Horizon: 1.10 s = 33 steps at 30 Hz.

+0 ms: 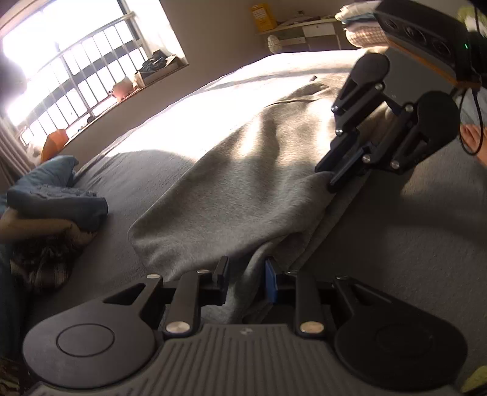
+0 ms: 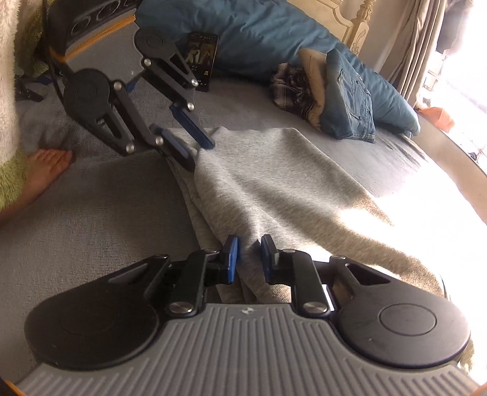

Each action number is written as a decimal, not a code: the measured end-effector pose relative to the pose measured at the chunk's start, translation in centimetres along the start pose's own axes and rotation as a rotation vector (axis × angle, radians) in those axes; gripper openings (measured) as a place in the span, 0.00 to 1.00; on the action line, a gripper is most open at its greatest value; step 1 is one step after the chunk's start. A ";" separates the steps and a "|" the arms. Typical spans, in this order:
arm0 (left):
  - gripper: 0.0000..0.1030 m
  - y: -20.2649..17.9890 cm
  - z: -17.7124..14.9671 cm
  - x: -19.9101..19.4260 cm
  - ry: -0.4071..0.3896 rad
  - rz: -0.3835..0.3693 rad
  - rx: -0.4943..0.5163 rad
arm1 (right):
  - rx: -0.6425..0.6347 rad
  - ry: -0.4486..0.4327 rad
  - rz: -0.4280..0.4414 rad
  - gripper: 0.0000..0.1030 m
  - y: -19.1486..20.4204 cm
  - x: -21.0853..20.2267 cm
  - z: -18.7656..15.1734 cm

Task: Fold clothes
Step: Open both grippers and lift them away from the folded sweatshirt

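The grey garment lies spread on the bed, over a grey blanket, with sunlight across its far part. One long edge is folded over and runs between the two claws.

Left claw: the blue pads stand apart with a fold of the grey garment passing between them. The right-hand pad lies beside the fabric; the left-hand pad shows a gap to it. The pads do not press the cloth, so the claw stands partly open around the edge. In the right wrist view the left claw sits at the far end of the folded edge, its fingertips at the fabric.

Right claw: the pads are narrowly spaced with a ridge of the garment between them. Whether the pads pinch the ridge cannot be told. In the left wrist view the right claw meets the garment's edge at its tips.

A pile of clothes, with denim on top, lies near the blue pillow. A bare foot rests on the bed beside the left claw.
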<state>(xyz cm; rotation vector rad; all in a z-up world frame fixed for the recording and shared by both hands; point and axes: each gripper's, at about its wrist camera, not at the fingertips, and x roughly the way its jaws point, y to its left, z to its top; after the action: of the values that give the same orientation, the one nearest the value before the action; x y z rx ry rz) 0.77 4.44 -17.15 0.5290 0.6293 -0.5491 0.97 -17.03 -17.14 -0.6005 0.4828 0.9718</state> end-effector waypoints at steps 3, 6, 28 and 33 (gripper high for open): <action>0.26 2.5 0.9 -1.7 -0.052 -0.039 -0.221 | 0.015 -0.004 -0.009 0.14 0.2 0.5 -0.3; 0.26 2.7 2.9 -1.5 -0.139 -0.058 -0.314 | 0.005 -0.004 -0.019 0.14 0.6 1.1 -0.4; 0.37 -3.7 0.5 4.2 -0.066 0.056 -0.217 | 0.347 0.086 -0.228 0.11 -2.0 -4.3 -5.7; 0.39 -3.8 0.3 4.1 -0.069 0.078 -0.252 | 0.409 -0.105 -0.187 0.11 -3.0 -6.1 -2.2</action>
<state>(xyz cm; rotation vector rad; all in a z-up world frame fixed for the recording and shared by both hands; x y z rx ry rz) 1.31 0.20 -20.74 0.2950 0.5989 -0.4055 0.43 -23.52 -14.24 -0.2194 0.5040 0.6956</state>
